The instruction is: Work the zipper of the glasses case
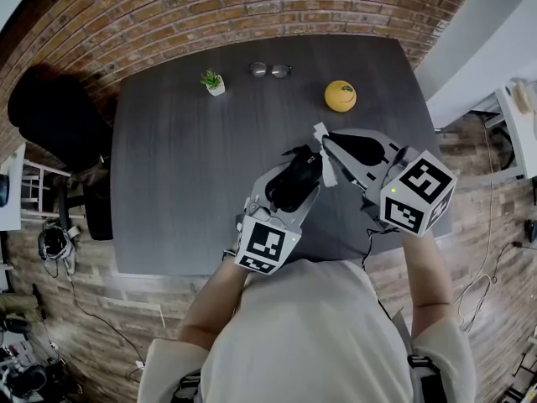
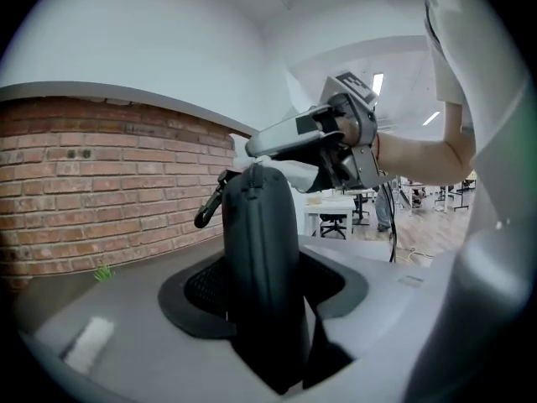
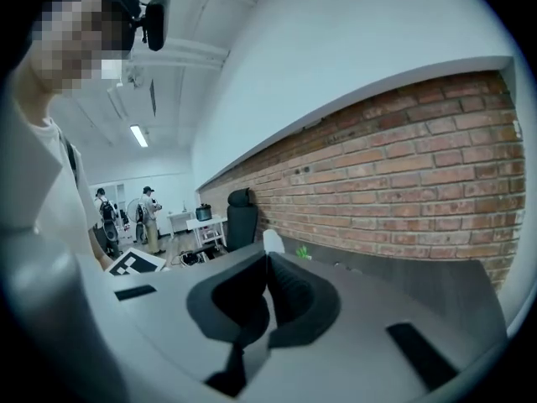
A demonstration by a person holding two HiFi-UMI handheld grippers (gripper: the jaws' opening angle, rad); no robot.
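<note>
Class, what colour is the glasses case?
The glasses case is black; the left gripper view shows it best.

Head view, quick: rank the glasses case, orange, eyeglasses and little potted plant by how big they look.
1. glasses case, largest, though it is held up nearer the camera.
2. orange and eyeglasses: too alike to rank; the eyeglasses are wider, the orange fuller.
3. potted plant, smallest.

On the bench, along its far edge, a potted plant stands left, glasses just right of it, a round fruit farther right. The glasses case is above the near side, a chair left of the bench.
</note>
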